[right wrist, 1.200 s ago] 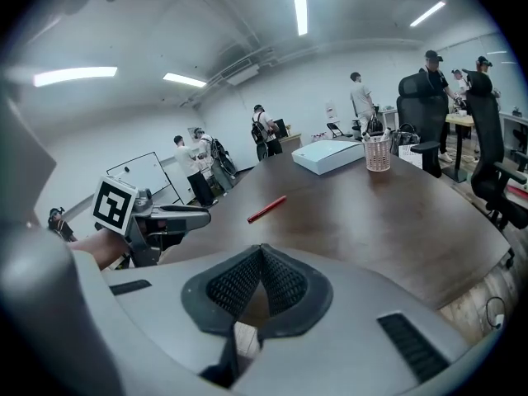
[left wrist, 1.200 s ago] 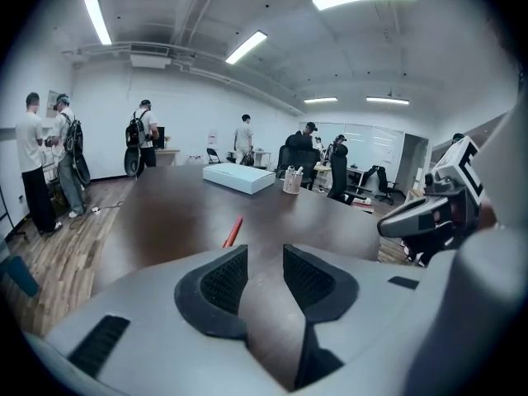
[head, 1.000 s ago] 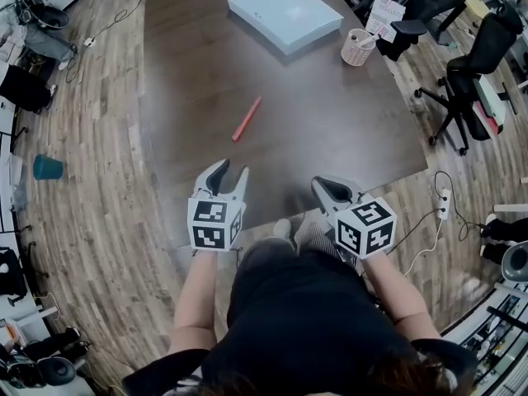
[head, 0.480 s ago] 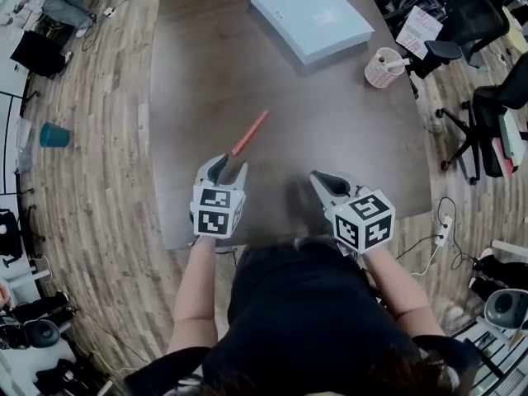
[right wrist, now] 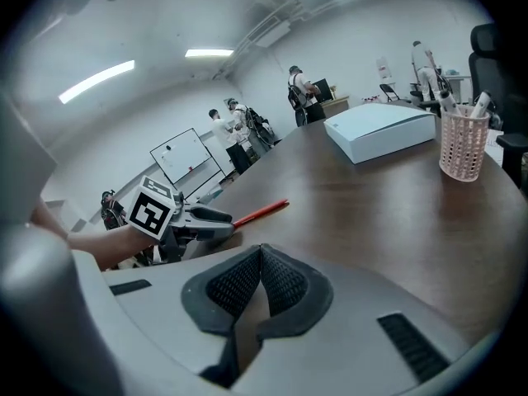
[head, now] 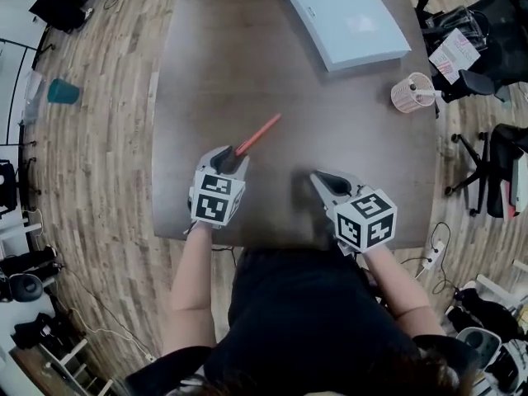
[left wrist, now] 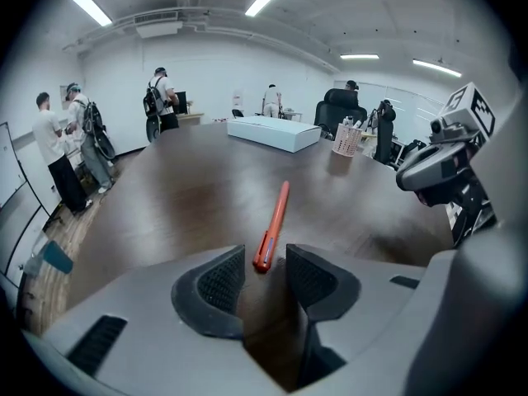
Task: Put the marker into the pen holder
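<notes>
An orange-red marker (head: 258,134) lies slantwise on the dark wooden table (head: 247,56). My left gripper (head: 229,153) sits right at its near end. In the left gripper view the marker (left wrist: 275,221) points away from me, and its near tip lies in the gap between the jaws of the left gripper (left wrist: 265,262). Those jaws are closing, and the pads are not touching the marker. My right gripper (head: 323,178) hovers near the table's front edge with its pads together and nothing in them. The pink mesh pen holder (head: 412,93) stands far right, a pen inside it.
A flat white box (head: 346,16) lies at the far side of the table. Office chairs (head: 503,163) stand on the wooden floor to the right. A teal cup (head: 63,91) sits on the floor at the left. Several people stand far back in the room.
My left gripper has moved forward up to the marker's near end, which now lies between its jaws. The right gripper has barely moved. The head view has swung, shifting the table to the right.
</notes>
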`<state>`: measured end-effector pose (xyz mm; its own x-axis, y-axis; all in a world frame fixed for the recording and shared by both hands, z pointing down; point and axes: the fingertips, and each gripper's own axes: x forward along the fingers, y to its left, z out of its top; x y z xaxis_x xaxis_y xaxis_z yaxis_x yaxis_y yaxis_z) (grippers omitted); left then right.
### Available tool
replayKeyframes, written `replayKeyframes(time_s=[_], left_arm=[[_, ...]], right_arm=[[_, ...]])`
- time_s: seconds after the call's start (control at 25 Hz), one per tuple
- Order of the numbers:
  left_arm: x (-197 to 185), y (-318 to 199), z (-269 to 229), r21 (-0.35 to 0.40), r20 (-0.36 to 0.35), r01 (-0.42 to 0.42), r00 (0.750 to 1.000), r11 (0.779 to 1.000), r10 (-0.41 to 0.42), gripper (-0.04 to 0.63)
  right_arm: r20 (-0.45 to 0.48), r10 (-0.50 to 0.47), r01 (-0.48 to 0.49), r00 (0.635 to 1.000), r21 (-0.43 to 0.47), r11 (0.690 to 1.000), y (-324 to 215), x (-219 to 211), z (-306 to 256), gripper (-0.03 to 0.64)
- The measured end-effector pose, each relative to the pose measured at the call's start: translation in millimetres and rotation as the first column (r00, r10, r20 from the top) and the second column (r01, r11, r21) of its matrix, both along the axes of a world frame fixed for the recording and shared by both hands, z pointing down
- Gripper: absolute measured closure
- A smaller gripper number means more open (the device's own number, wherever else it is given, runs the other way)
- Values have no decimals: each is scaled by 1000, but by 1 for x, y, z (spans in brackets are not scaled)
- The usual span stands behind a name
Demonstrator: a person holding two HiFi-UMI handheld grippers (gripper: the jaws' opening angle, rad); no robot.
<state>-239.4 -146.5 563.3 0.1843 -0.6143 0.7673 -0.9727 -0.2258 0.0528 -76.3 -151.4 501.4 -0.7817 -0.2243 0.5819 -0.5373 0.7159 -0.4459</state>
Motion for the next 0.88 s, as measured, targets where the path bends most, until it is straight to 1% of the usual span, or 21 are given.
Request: replayKeyframes(time_s=[0.2, 0.36, 0.4, 0.48, 0.56, 0.88], left_arm=[[2, -1, 5, -7, -8, -8, 1000, 1000, 8, 423], [1, -1, 4, 4, -7, -25, 1000, 1000, 25, 428], [2, -1, 3, 6, -6, -37, 999, 999, 37, 437], [7, -1, 3, 8, 4, -61, 998, 998, 61, 486], [10, 1, 4, 11, 20, -72, 997, 997, 71, 509], [10, 6, 2, 32, 27, -82, 996, 996, 81, 512]], right_arm=[[6, -41, 41, 999, -27, 999, -1, -7, 7, 598], [1, -58, 58, 998, -41, 997, -1, -10, 13, 598], [0, -61, 61, 998, -43, 997, -1, -11, 14, 598], [0, -65, 65, 998, -47, 997, -2, -13, 15, 598], [2, -65, 65, 998, -50, 997, -2, -13, 15, 598], [-6, -59, 59, 998, -39, 998, 5, -15, 14, 598]])
